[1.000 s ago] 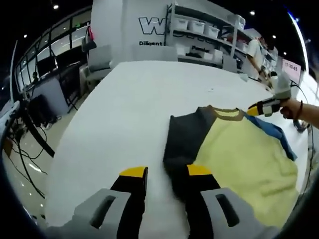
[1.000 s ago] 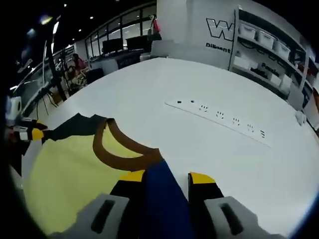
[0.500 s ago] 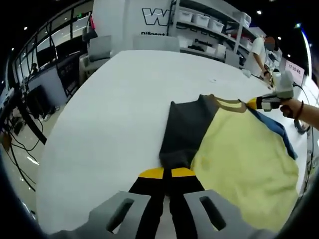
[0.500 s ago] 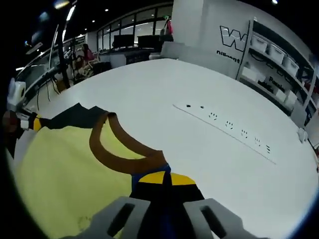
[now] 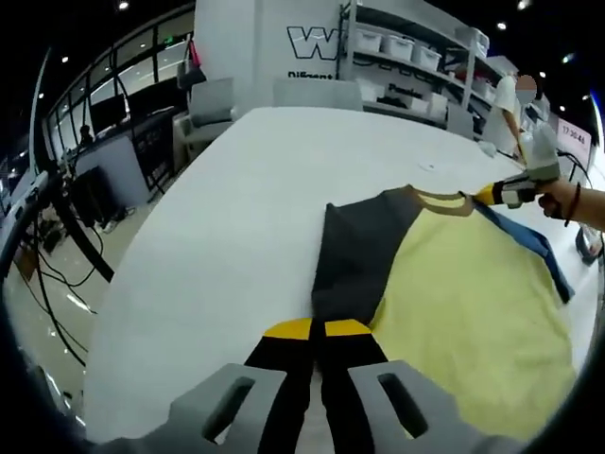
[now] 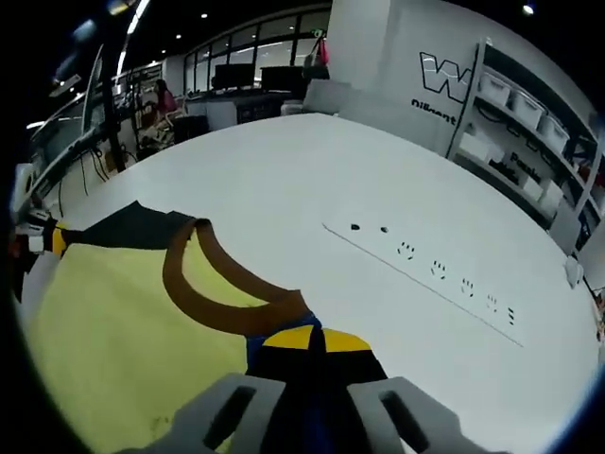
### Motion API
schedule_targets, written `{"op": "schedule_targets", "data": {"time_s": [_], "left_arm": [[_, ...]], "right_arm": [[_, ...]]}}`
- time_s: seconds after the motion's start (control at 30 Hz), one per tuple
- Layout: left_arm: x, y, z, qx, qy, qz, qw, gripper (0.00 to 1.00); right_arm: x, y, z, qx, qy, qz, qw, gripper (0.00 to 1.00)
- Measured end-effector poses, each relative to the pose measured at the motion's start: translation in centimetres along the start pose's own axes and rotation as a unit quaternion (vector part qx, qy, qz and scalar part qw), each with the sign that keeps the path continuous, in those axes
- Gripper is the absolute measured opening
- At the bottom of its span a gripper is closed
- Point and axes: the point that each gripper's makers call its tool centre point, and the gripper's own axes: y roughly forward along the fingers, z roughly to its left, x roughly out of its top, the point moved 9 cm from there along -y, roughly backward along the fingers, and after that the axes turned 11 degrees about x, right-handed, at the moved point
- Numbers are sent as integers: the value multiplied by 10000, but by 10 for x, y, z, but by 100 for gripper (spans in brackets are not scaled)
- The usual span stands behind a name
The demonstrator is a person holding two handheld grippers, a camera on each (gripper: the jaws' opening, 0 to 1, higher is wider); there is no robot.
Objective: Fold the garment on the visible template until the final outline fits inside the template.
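Note:
A T-shirt with a yellow body (image 5: 473, 303), a dark grey sleeve (image 5: 357, 251), a blue sleeve (image 5: 534, 244) and a brown collar (image 6: 222, 293) lies on the white table (image 5: 217, 236). My left gripper (image 5: 317, 330) is shut on the grey sleeve's end. Shut on the blue sleeve (image 6: 284, 333) just beside the collar is my right gripper (image 6: 312, 339). The left gripper view has the right gripper (image 5: 501, 195) at the far right, held by a hand. At the left edge of the right gripper view is the left gripper (image 6: 52, 238). I cannot make out a template.
A power strip (image 6: 425, 274) lies on the table beyond the collar. Shelves with white bins (image 5: 406, 66) and chairs (image 5: 213, 104) stand past the table's far end. A person (image 5: 515, 104) stands at the back right. Cables and desks (image 5: 57, 218) sit off the table's left edge.
A second ago both grippers were open around the sleeves; both have shut on them since. The shirt now lies a little more stretched between them.

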Motion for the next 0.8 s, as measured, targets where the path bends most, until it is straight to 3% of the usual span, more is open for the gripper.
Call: {"op": "schedule_targets", "data": {"time_s": [0.17,0.23,0.33,0.43,0.5,0.6,0.73,0.8], "left_arm": [[4,-2,0,-114,66,-140,9998,4],[7,-8,-2,-147,-11,-228,9996,9],[11,-19,-5,-274,-87,-331,9990,23],[12,-34,-11,-380,-27,-392,9985,34],[12,-40,-14,-447,-60,-390,9982,40],[13,-49,-17,-563,-112,-460,9973,48],[12,-68,-25,-826,-197,-600,9946,72],[12,-75,-26,-829,-121,-692,9941,75]], "right_arm": [[-3,-4,2,92,176,-45,9998,0],[-2,-13,3,54,217,-143,9996,1],[4,-31,6,106,364,-508,9980,17],[3,-51,10,78,291,-546,9981,26],[2,-61,13,90,325,-570,9978,37],[-2,-79,21,208,691,-694,9950,54],[-19,-106,33,266,712,-563,9955,63],[-28,-117,39,290,737,-518,9955,67]]}}
